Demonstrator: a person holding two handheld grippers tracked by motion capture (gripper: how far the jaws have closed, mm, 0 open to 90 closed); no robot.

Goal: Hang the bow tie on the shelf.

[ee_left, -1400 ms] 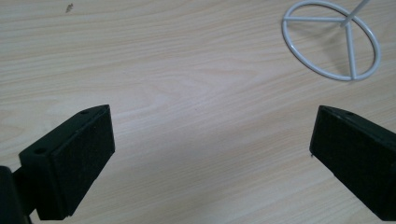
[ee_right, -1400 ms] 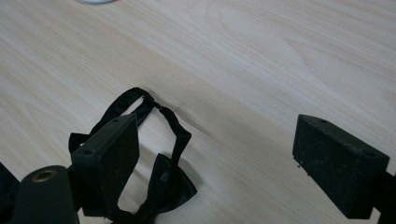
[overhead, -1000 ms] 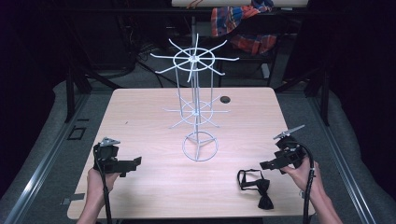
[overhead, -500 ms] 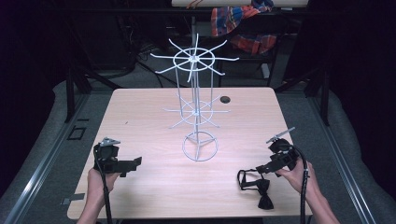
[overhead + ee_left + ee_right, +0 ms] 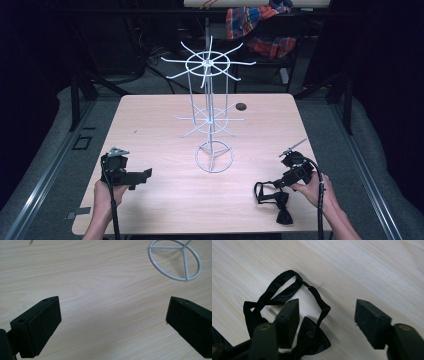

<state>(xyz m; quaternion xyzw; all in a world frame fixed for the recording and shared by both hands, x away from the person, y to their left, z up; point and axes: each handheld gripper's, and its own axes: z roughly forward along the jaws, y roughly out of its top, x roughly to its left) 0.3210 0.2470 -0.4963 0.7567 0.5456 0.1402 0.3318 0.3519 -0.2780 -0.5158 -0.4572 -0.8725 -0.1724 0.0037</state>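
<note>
R gripper point(image 5: 276, 186) is lowering over the bow tie point(image 5: 312, 340), jaws closing round its strap, not yet gripping; L gripper point(image 5: 145, 173) is idling w/ jaws wide apart above the tabletop point(image 5: 165, 135).

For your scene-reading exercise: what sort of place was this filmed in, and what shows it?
Probably a lab or recording workspace: a bare wooden table ringed by dark metal framing, a white wire display rack, and a hand-held gripper beside a black bow tie.
</note>
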